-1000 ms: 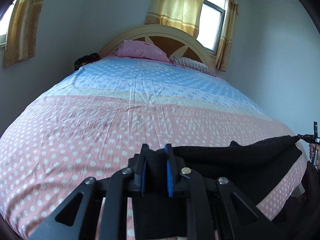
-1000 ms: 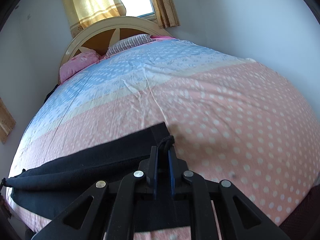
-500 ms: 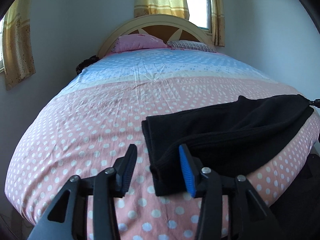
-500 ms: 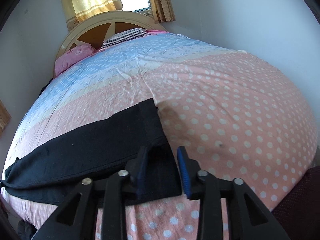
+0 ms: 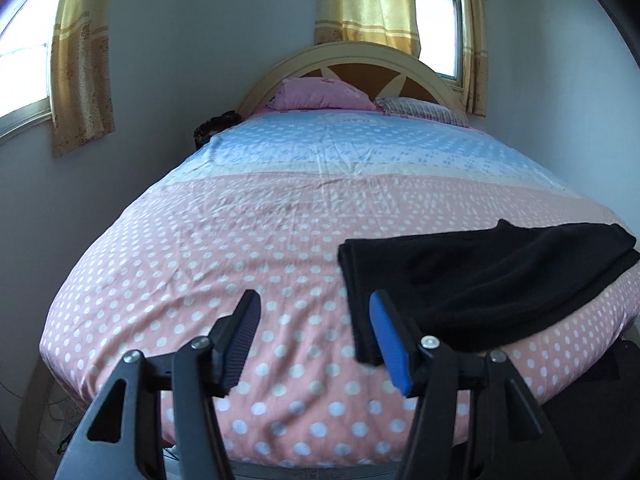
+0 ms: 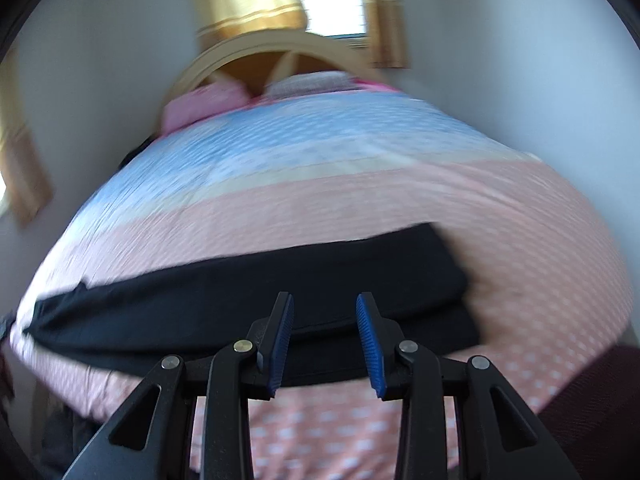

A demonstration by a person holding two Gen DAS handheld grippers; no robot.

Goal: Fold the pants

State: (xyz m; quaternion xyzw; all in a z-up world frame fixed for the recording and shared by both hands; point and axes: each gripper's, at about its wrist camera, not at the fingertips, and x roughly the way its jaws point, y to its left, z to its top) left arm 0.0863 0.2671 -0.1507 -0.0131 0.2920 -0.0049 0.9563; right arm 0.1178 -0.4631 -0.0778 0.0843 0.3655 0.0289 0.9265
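Pants (image 5: 480, 280) lie right of left fingers (image 5: 390, 340), beyond right fingers (image 6: 370, 344).

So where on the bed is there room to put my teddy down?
Most of the bed cover is bare: the wide pink dotted part between the black pants and the blue band, and the blue part up to the pink pillow and the striped pillow. It is crowded only along the near edge, where the pants lie beside the open left gripper and right gripper.

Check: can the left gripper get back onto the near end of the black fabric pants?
Probably yes: the left gripper is open, the black fabric pants lie just right of it, nothing between.
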